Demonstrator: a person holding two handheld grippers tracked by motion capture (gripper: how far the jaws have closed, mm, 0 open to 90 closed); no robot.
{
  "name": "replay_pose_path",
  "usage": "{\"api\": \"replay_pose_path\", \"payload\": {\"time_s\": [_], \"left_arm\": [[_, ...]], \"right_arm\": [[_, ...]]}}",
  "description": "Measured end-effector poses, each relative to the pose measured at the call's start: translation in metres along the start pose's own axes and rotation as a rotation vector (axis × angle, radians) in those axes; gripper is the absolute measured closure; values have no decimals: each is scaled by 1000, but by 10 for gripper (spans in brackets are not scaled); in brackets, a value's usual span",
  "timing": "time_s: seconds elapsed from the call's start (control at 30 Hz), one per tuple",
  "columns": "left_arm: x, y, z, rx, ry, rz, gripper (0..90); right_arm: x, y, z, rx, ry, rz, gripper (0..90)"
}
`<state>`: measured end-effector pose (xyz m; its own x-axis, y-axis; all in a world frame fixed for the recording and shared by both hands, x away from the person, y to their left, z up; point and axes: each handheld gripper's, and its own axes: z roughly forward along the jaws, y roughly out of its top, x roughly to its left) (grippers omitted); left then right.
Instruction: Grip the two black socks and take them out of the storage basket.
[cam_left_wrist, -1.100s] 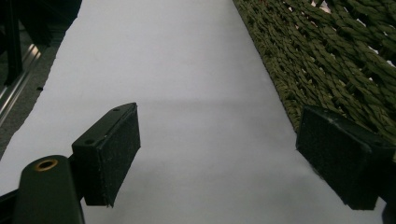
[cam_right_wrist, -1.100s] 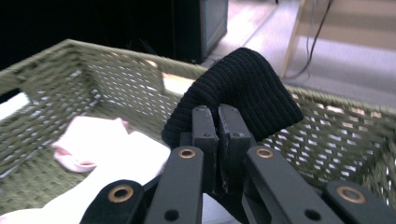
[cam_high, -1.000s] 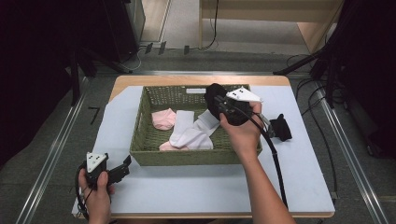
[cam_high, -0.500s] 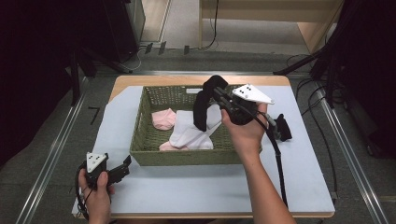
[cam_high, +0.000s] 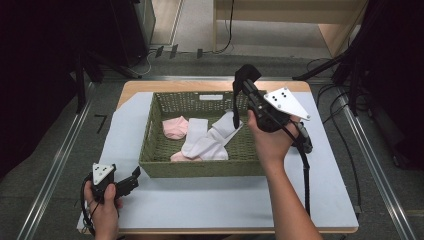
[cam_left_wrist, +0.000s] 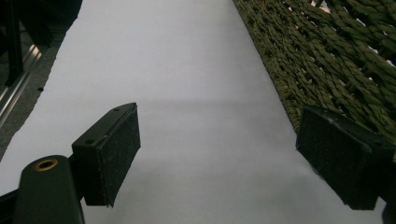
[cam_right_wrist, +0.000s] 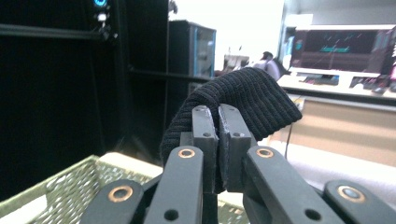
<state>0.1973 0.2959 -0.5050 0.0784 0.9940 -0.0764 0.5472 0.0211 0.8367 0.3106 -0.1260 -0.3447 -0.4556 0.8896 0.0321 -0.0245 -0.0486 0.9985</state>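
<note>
a person is sitting at a table w/ a gripper in each hand. the right gripper (cam_high: 243, 82) is lifting a black sock (cam_high: 246, 76) up over the far right corner of a green woven basket (cam_high: 200, 167); in the right gripper view its two jaws are pressing flat together on a fold of the black sock (cam_right_wrist: 238, 100), so the knit is bunching above the tips and draping down behind them. held high like this, prob. so the hanging end is clearing the basket rim before it travels anywhere.

below and to the left of that gripper, inside the basket, a pink sock (cam_high: 175, 127) and white socks (cam_high: 207, 142) are lying loose, overlapping a bit; more pink is peeking out under the white near the front wall.

the left gripper (cam_high: 131, 181) is resting low on the white table cover (cam_high: 210, 200), just outside the basket's front left corner. in the left gripper view its pads (cam_left_wrist: 117, 154) are standing wide apart w/ nothing between them, the basket wall (cam_left_wrist: 327, 70) running close along its right side.

room for moving: bare cover is lying to the right of the raised gripper, between basket and table edge, though a cable and dark bit are sitting there. front strip is open too. the basket rim is the main edge to avoid snagging.
</note>
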Motion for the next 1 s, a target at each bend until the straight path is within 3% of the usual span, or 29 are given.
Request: {"api": "replay_pose_path", "payload": {"time_s": [0.2, 0.4, 0.57, 1.0], "left_arm": [[0, 0, 0, -2, 0, -1, 149], [0, 0, 0, -3, 0, 0, 149], [0, 0, 0, -4, -1, -1, 149], [0, 0, 0, -5, 2, 3, 149]], "right_arm": [[-10, 13, -7, -76, -54, -22, 868], [-16, 21, -13, -116, -94, -57, 868], [-25, 30, -21, -155, -131, -48, 868], [-64, 41, -48, -165, -240, -50, 868]]}}
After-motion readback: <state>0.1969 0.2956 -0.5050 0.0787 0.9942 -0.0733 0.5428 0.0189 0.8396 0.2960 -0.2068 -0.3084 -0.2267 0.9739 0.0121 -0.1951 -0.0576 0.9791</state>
